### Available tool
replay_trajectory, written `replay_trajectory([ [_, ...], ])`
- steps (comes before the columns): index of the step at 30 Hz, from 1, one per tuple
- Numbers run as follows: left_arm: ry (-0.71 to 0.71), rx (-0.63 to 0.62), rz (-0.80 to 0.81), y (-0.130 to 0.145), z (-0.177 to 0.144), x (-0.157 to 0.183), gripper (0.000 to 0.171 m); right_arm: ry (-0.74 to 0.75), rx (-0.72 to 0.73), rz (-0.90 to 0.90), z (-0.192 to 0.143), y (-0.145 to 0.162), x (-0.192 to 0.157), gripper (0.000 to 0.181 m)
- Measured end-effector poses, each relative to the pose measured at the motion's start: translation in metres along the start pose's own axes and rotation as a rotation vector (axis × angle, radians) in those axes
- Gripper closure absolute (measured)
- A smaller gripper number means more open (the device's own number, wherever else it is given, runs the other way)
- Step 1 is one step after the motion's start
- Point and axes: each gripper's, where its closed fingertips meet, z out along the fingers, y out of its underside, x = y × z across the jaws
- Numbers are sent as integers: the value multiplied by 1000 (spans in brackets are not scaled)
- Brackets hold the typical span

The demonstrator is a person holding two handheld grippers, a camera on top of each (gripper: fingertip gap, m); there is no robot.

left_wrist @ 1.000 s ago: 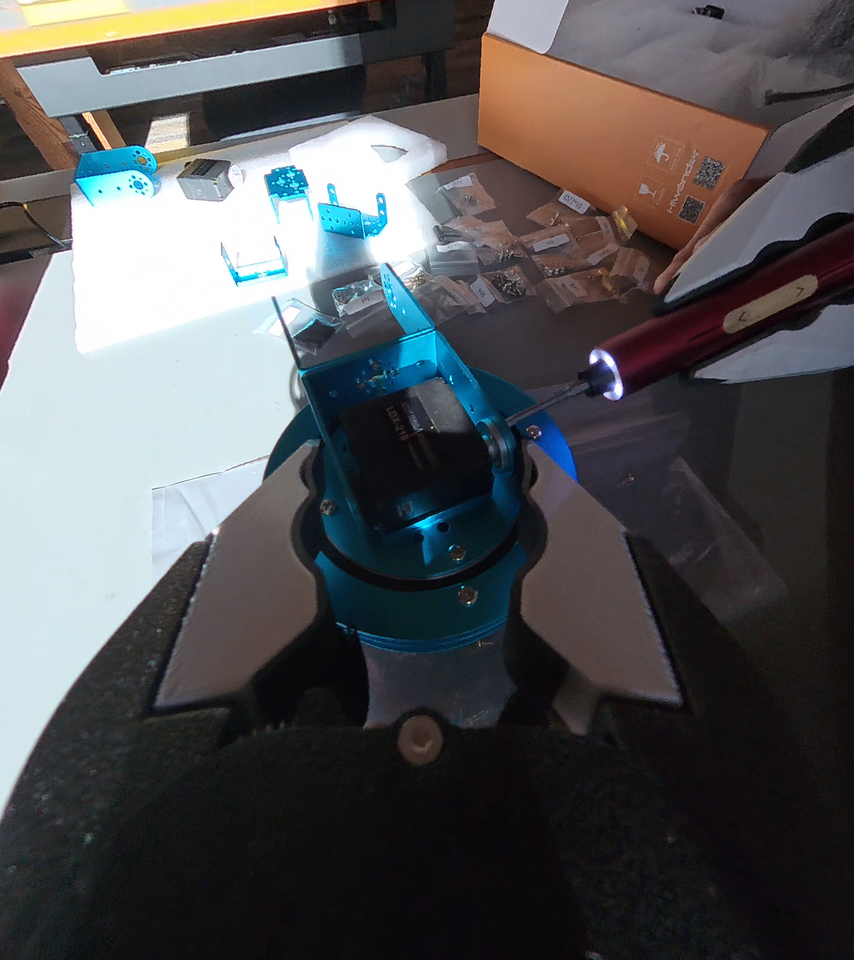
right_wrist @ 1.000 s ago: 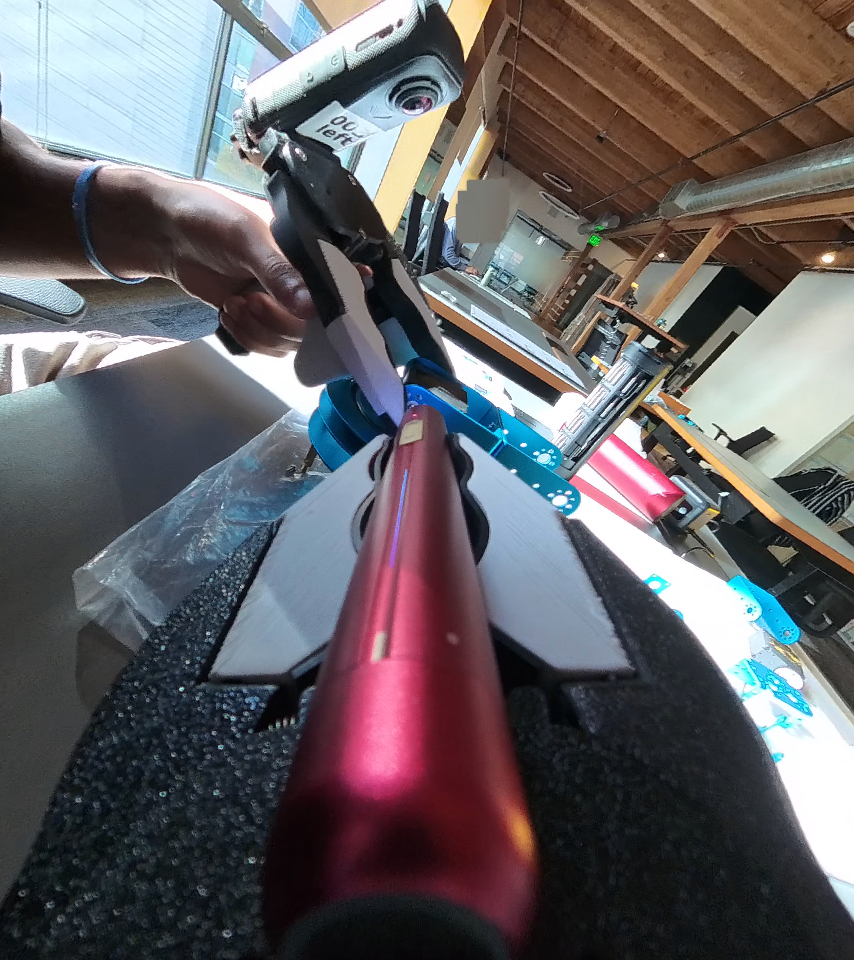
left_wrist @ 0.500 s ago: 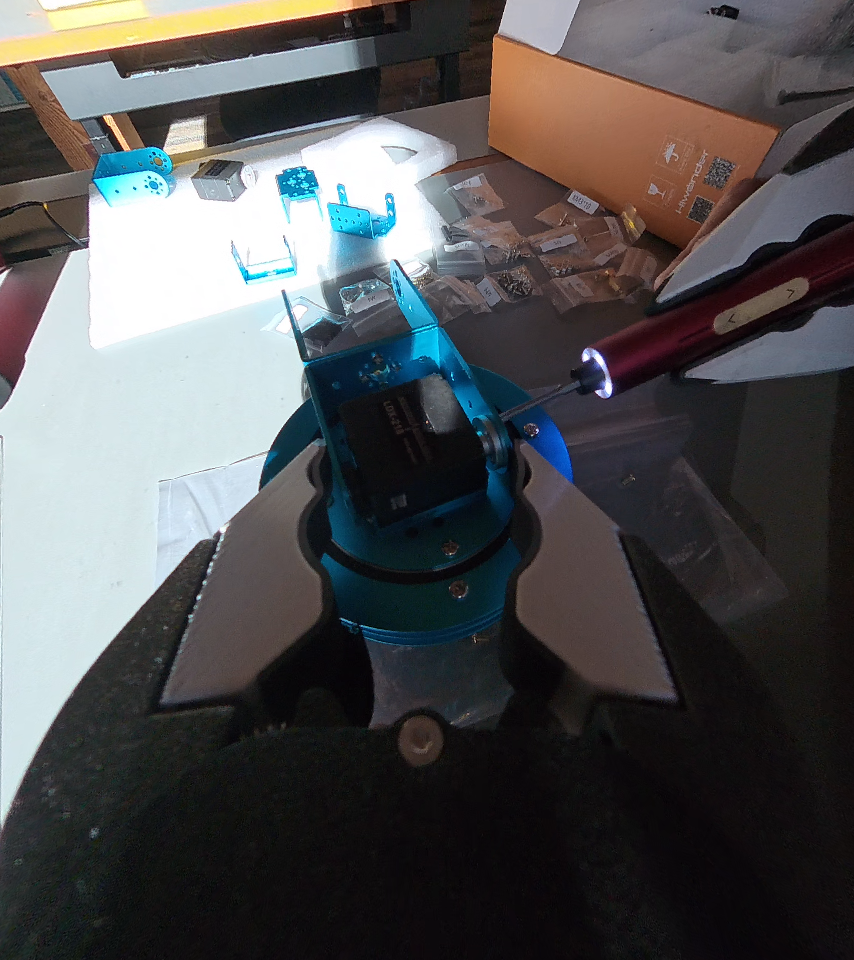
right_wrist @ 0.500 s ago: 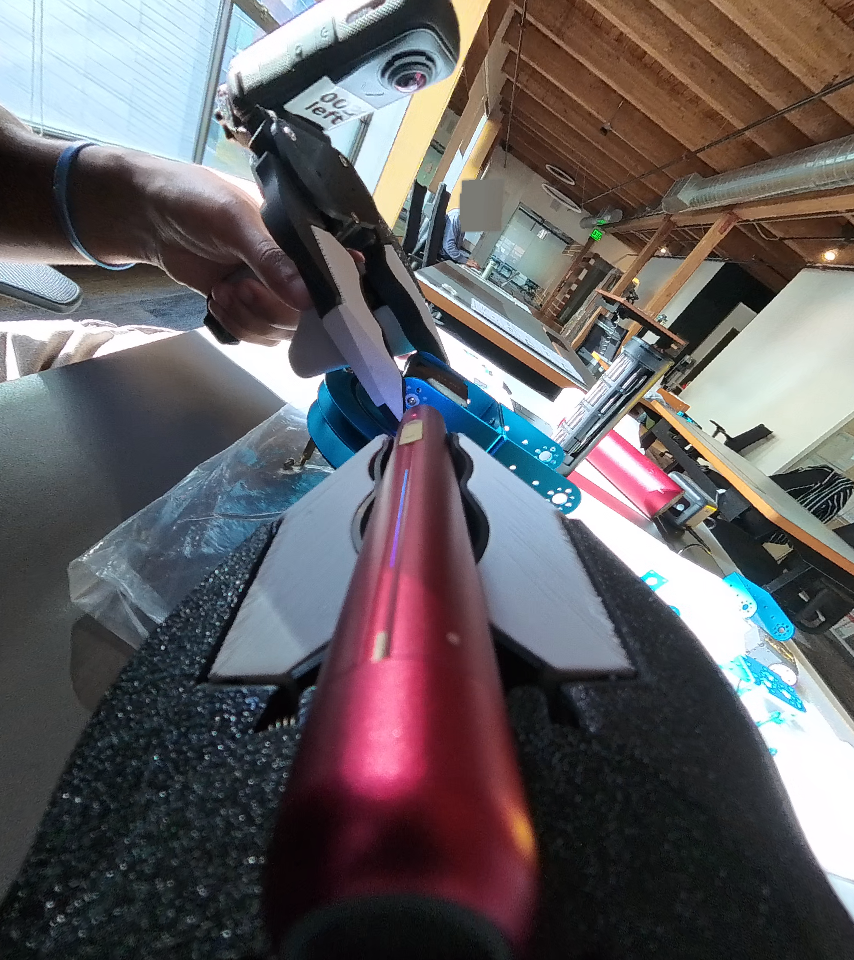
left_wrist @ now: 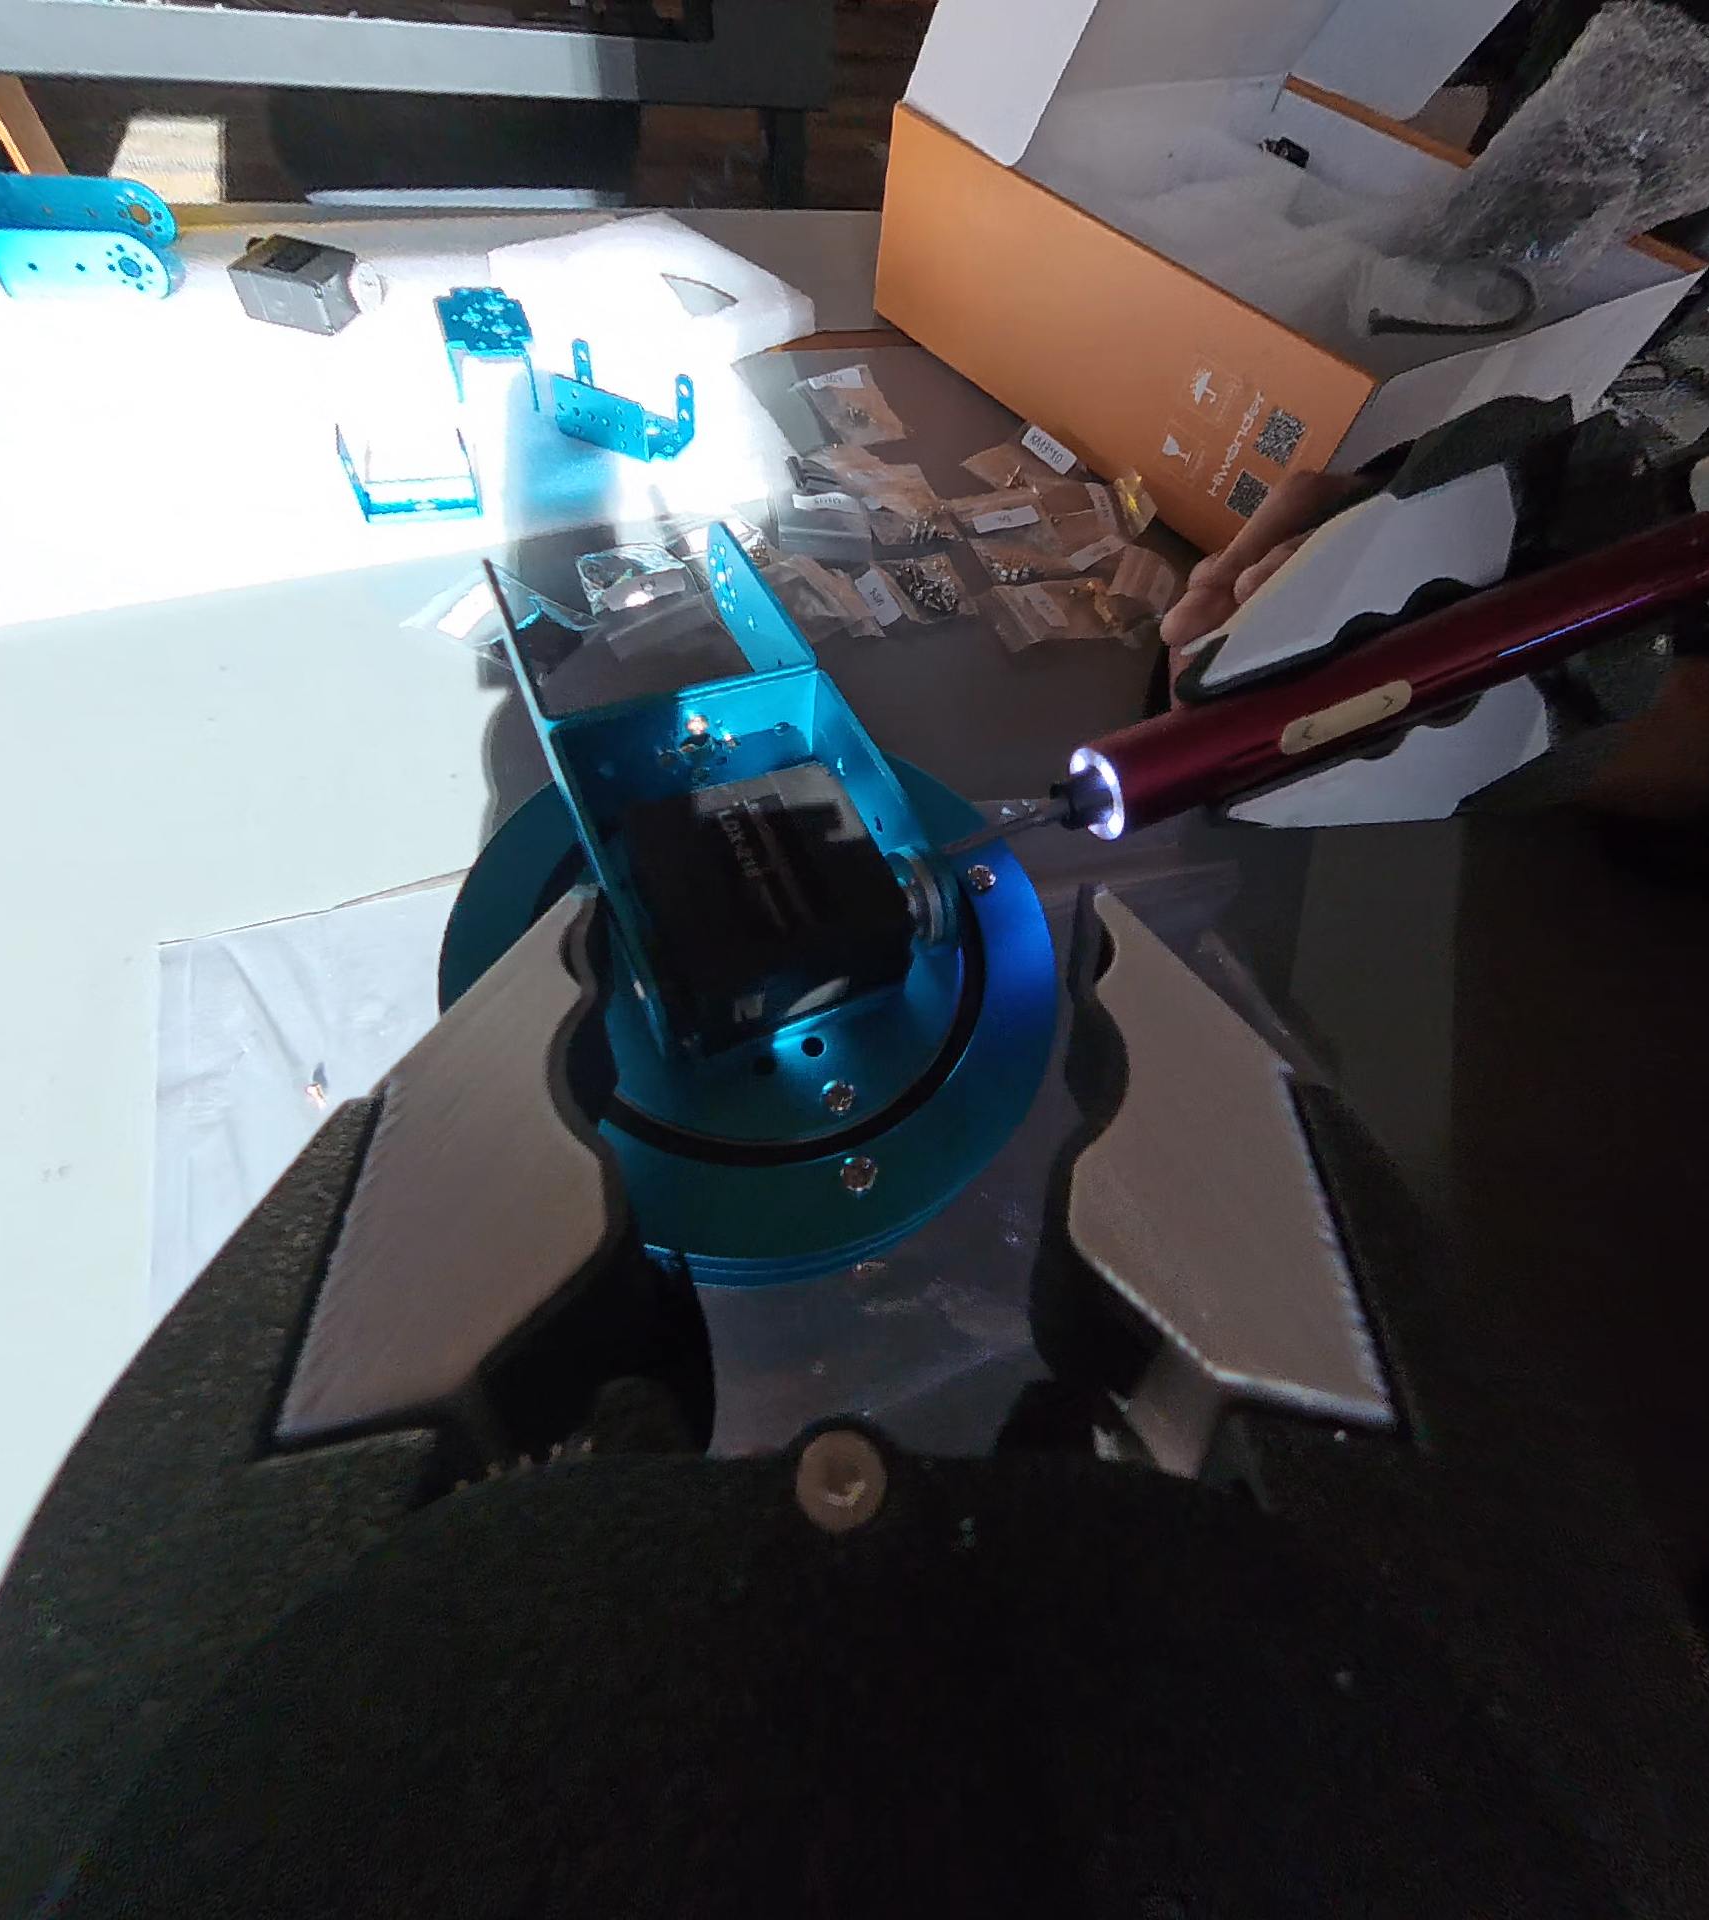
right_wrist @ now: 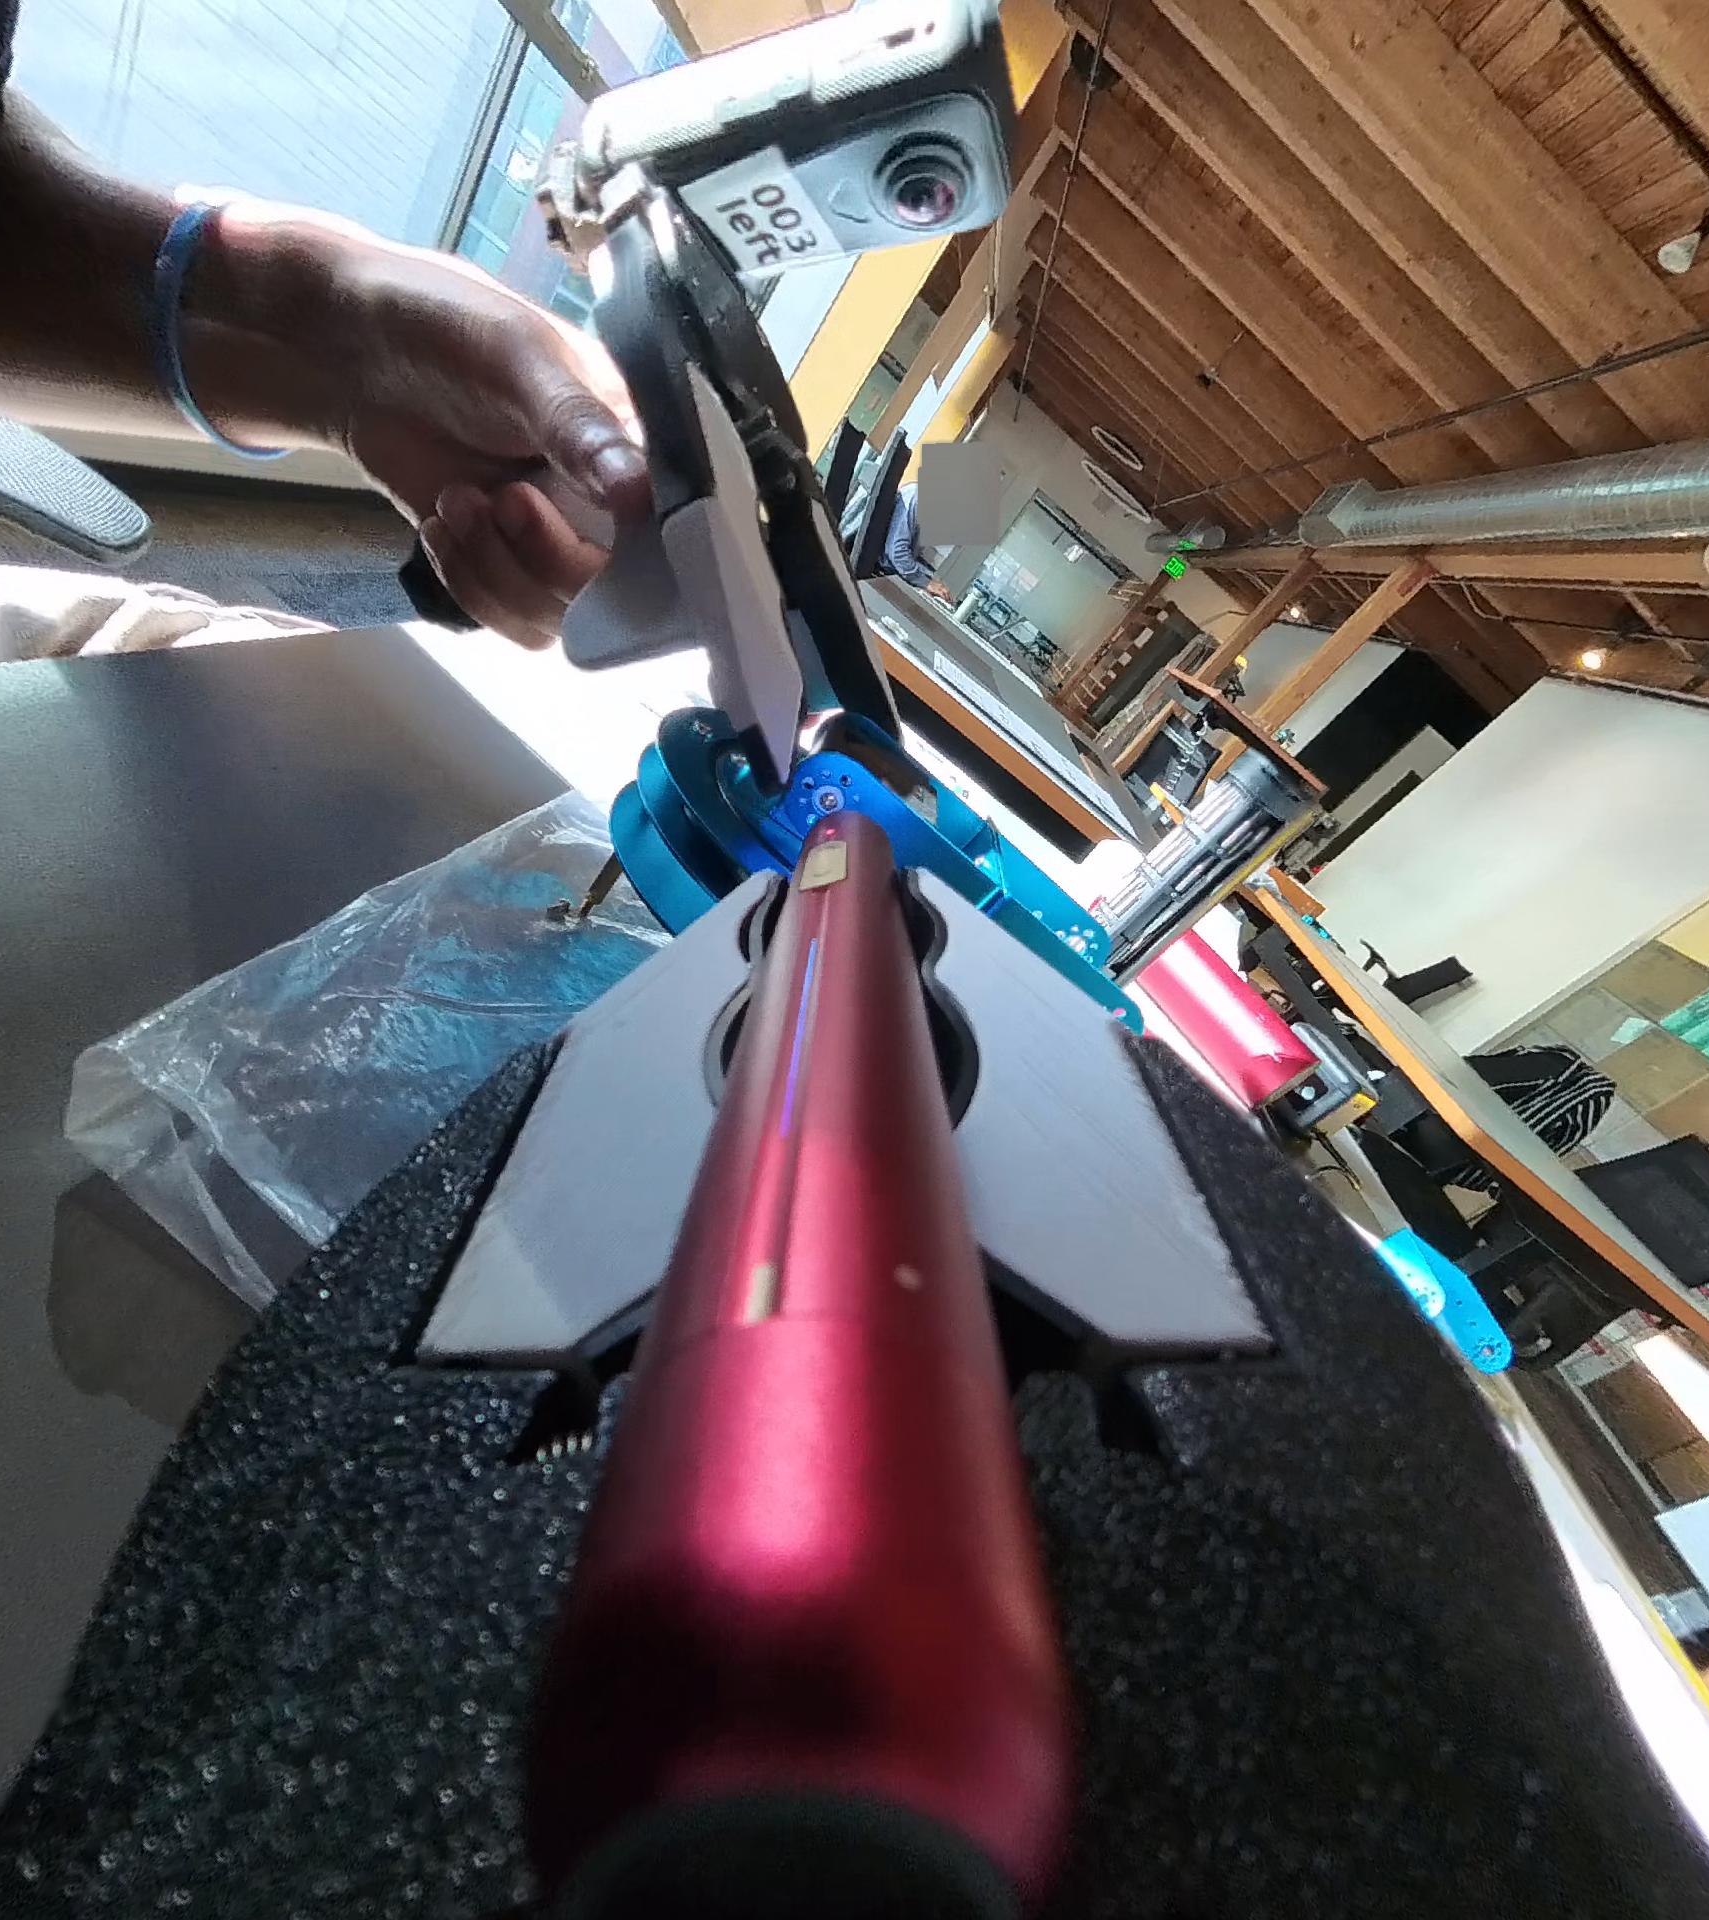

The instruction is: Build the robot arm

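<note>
The left claw (left_wrist: 829, 1049), spread wide around the blue round base (left_wrist: 756, 1164), steadies it while the right claw (right_wrist: 834, 914) pinches the red screwdriver (right_wrist: 808, 1351) aimed from 3 o'clock.

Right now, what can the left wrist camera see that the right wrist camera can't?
Only the left wrist view shows the orange box, the little screw bags, loose blue brackets on white foam, and the black servo.

Only the right wrist view shows the person's hand, the wooden ceiling and far desks.

Both show the red screwdriver in the right gripper and the blue round base.
</note>
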Motion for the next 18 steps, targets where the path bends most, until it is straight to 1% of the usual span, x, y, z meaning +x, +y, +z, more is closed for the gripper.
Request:
replay_trajectory([
  [1,6,-13,-10,0,0,2,81,-1,4,-20,0,0,0,161],
  [3,18,-45,-25,0,2,8,66,-1,14,-60,1,1,-1,161],
  [5,-11,-76,-27,0,6,11,52,0,11,-53,2,1,-1,160],
  [7,-43,-80,-55,-1,10,15,39,0,8,-33,3,1,0,160],
  [10,-123,-75,-84,-2,14,11,38,3,5,-31,4,1,-1,159],
  [13,-130,-65,-133,-5,15,13,32,8,2,-41,4,1,-1,159],
  [18,-152,-69,-130,-5,18,14,22,17,-2,-57,5,2,-2,159],
])
